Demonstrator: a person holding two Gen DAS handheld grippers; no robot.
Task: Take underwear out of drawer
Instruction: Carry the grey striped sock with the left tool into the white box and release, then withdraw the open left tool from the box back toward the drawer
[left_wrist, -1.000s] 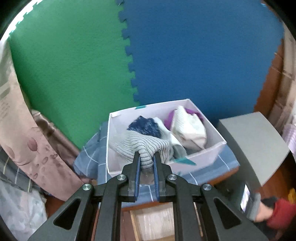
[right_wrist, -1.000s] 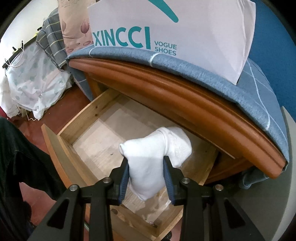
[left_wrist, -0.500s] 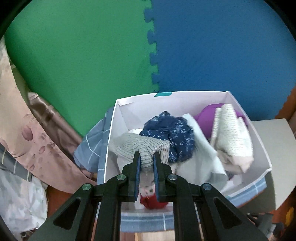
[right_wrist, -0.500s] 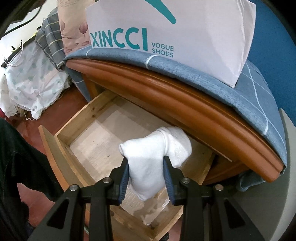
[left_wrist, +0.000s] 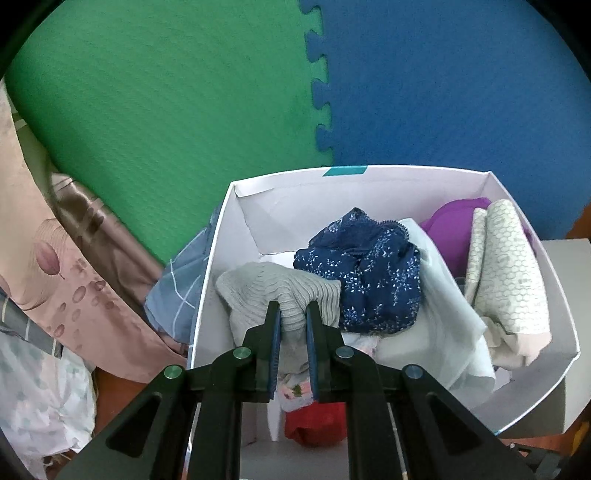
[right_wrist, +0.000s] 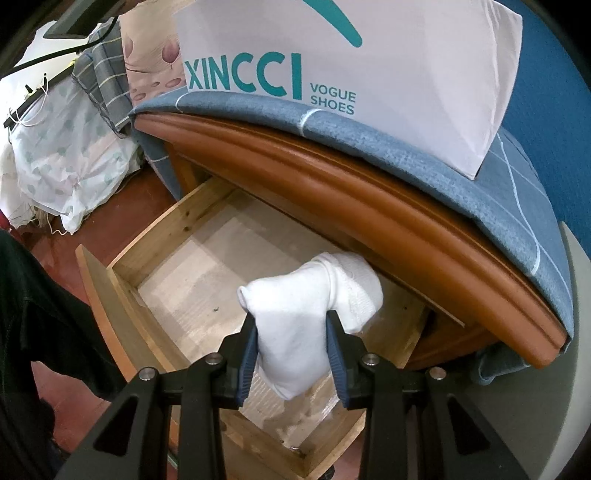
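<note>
Left gripper (left_wrist: 293, 314): you pinch the grey ribbed knit garment (left_wrist: 280, 291) over the white cardboard box (left_wrist: 524, 402).
Right gripper (right_wrist: 291, 328): clamps the white cotton bundle (right_wrist: 306, 306) above the open wooden drawer (right_wrist: 122, 295).
Left: drawer looks bare (far corner at 1 o'clock hidden).

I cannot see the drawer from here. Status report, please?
Left gripper shut on grey ribbed garment, over white box. Right gripper shut on white garment, above open drawer. Nothing in the way.

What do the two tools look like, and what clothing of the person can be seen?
Both the left tool and right tool have matte black angular frames with triangular cut-outs, silver round bolts, and two ridged dark blue pads. No cables show on them. Dark clothing shows at the right view's left edge.
</note>
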